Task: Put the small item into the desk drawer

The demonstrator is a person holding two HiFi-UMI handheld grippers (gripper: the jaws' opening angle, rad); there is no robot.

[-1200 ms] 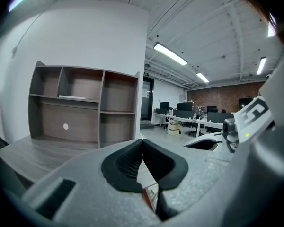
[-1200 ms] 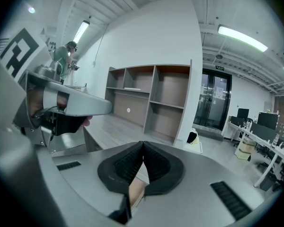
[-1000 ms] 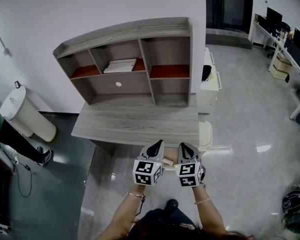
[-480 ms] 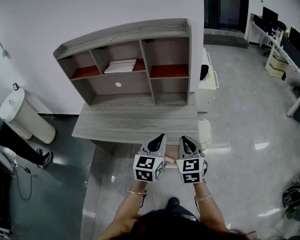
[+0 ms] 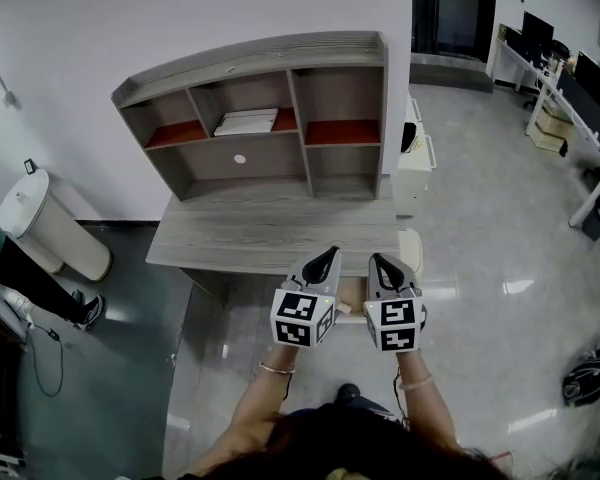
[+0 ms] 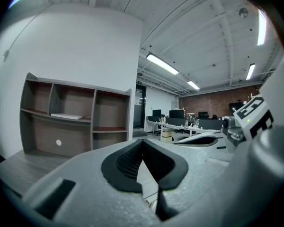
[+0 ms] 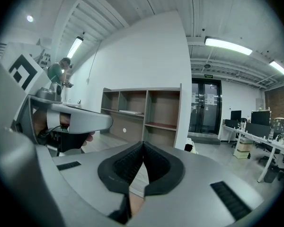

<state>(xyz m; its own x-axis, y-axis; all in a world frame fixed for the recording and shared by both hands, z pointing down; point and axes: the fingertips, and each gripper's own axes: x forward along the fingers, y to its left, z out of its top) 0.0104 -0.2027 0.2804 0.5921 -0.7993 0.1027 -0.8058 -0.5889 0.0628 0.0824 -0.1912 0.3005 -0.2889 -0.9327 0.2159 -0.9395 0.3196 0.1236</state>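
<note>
Bystander (image 5: 28, 274): cut off by left edge.
Dark bag (image 5: 592, 380): cut off at right edge.
White shelf item (image 5: 246, 122): too small to identify.

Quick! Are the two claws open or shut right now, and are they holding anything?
Left claw: shut, holding nothing.
Right claw: shut, holding nothing.

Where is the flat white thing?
In the head view, the flat white thing lies on the red shelf in the upper middle compartment of the shelf unit on the desk.
</note>
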